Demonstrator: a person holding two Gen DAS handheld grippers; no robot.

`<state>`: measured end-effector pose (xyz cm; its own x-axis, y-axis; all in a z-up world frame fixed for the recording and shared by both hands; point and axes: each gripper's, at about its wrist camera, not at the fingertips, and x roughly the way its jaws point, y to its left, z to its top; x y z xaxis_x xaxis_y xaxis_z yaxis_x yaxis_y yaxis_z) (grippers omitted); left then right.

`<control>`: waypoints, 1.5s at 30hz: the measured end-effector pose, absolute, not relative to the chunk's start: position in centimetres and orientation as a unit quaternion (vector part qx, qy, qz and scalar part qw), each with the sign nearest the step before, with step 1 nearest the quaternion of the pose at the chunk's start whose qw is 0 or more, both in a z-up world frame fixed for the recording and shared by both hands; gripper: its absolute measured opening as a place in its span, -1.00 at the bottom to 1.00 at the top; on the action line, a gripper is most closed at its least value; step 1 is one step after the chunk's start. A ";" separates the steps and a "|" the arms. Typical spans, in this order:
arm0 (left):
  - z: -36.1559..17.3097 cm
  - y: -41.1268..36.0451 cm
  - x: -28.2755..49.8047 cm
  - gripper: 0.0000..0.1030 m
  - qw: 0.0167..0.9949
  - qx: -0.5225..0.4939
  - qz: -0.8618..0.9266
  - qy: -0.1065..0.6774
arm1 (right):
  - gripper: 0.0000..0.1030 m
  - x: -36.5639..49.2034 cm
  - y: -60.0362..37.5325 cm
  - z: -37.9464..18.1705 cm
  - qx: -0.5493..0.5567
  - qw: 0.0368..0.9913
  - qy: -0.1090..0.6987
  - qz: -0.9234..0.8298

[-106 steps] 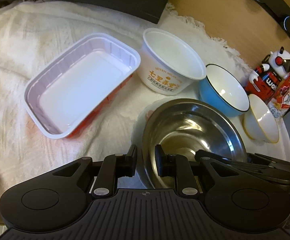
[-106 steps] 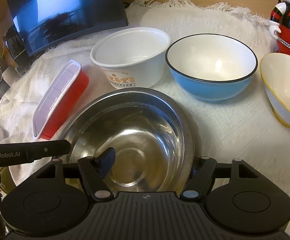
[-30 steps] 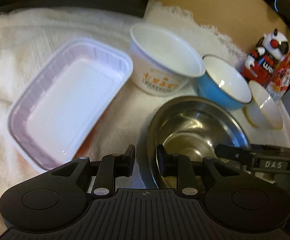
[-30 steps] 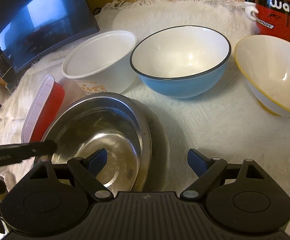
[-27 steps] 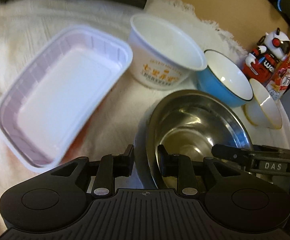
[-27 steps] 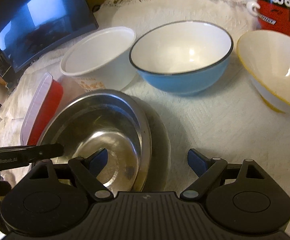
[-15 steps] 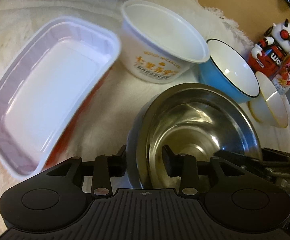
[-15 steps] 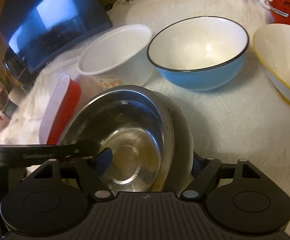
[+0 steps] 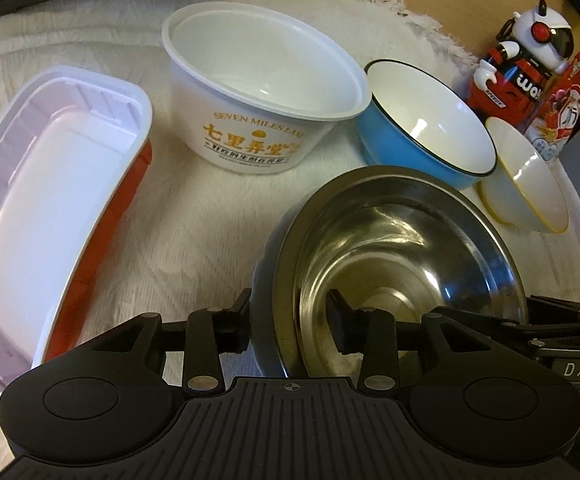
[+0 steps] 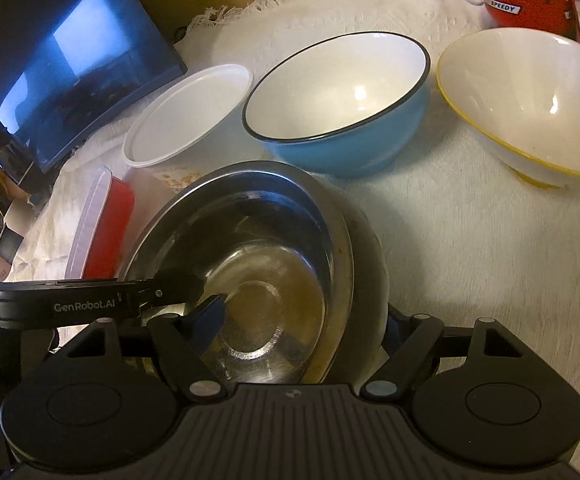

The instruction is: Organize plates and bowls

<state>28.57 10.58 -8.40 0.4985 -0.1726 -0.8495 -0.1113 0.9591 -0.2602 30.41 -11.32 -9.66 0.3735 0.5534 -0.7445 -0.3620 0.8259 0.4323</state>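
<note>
A steel bowl (image 9: pixel 390 240) (image 10: pixel 249 240) sits on the white cloth (image 9: pixel 193 220), nearest both cameras. My left gripper (image 9: pixel 290 320) straddles its near-left rim with one finger outside and one inside. The jaws are opening and the inner pad stands clear of the wall. My right gripper (image 10: pixel 302 320) straddles the bowl's right wall with wide jaws. Its blue-padded finger hangs over the bowl's inside, and the other is partly hidden behind the wall. Behind stand a white plastic bowl (image 9: pixel 249 92), a blue bowl (image 9: pixel 422 128) and a yellow-rimmed bowl (image 9: pixel 530 176).
A red tray with a white inside (image 9: pixel 49 200) lies at the left. A toy robot figure (image 9: pixel 530 52) and a printed box stand at the back right. A dark screen (image 10: pixel 69 60) leans at the back left, beyond the cloth's fringed edge.
My left gripper's jaws have spread apart from the steel bowl's rim and the hand has crept forward. My right gripper has narrowed slightly and shifted so the bowl's wall sits between its fingers.
</note>
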 end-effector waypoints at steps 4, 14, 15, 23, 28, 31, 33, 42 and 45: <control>-8.4 11.0 28.2 -0.22 0.855 -0.151 -0.027 0.495 | 0.56 30.3 -11.1 -9.5 0.094 0.828 0.484 0.265; -4.8 12.7 25.3 -0.23 0.892 -0.145 -0.039 0.427 | 0.65 28.3 -12.1 -7.6 0.089 0.875 0.442 0.176; -4.2 12.8 25.1 -0.23 0.897 -0.146 -0.043 0.415 | 0.65 28.0 -12.3 -7.3 0.090 0.880 0.436 0.167; -1.4 11.4 24.9 -0.33 0.919 -0.175 -0.143 0.323 | 0.75 24.9 -14.2 -4.3 0.079 0.913 0.390 0.089; -0.6 8.9 25.0 -0.63 0.917 -0.172 -0.210 0.293 | 1.00 22.7 -16.3 -2.5 0.087 0.928 0.360 0.034; -0.8 7.0 25.3 -0.65 0.908 -0.157 -0.249 0.299 | 1.00 21.9 -17.5 -2.1 0.092 0.929 0.359 0.020; -1.1 6.0 24.9 -0.70 0.905 -0.150 -0.266 0.296 | 1.00 21.4 -17.9 -2.2 0.097 0.924 0.370 0.016; -1.6 2.2 23.5 -0.70 0.911 -0.128 -0.262 0.292 | 1.00 19.4 -19.9 -1.8 0.094 0.926 0.366 -0.011; -1.7 0.7 23.4 -0.70 0.920 -0.108 -0.235 0.293 | 1.00 19.6 -21.1 -1.4 0.086 0.929 0.359 -0.010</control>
<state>23.37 0.69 -1.75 0.7176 -0.4966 -0.4883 0.3701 0.8658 -0.3367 19.63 -21.07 -1.43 0.7424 0.0433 -0.6685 0.0794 0.9852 0.1520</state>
